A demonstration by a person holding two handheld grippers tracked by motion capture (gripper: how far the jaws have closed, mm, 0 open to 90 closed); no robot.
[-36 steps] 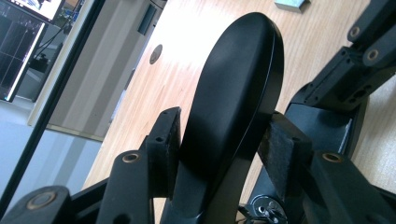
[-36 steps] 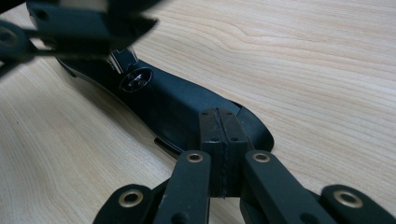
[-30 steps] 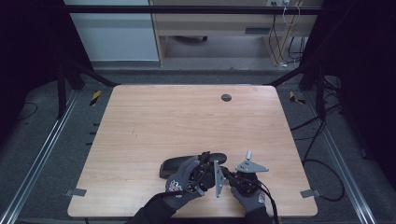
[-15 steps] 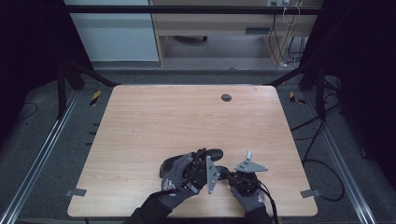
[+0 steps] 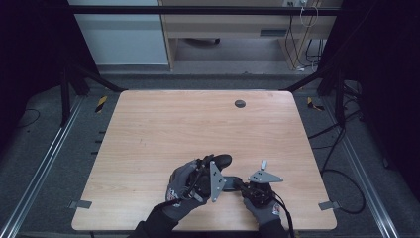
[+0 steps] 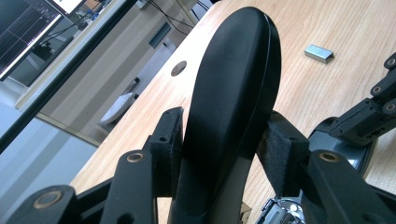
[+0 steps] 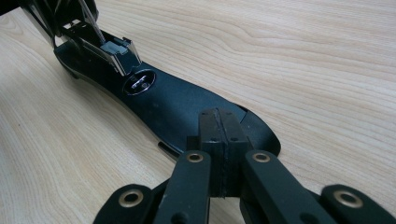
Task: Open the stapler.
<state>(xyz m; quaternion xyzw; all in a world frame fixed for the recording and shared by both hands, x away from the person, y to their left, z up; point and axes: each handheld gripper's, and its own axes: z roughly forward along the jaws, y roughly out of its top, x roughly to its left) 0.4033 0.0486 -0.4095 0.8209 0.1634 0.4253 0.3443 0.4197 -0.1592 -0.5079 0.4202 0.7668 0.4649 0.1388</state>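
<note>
1. Since a second ago my left gripper (image 5: pixel 214 171) has swung the stapler's black top arm (image 6: pixel 233 93) up and back, away from the base, leaving the stapler wide open.
2. My left fingers (image 6: pixel 168 140) grip that top arm from both sides (pads pressed on its flanks), holding it tilted upward.
3. My right gripper (image 7: pixel 218 135) has its fingers closed flat together, with nothing between them, their tips pressing down on the stapler's base (image 7: pixel 177 105).
4. The base lies on the worktop (image 5: pixel 198 124) near its front edge, with the metal staple channel (image 7: pixel 114 51) exposed at its hinge end.
5. A small strip of staples (image 6: pixel 319 52) lies on the worktop, well apart.
</note>
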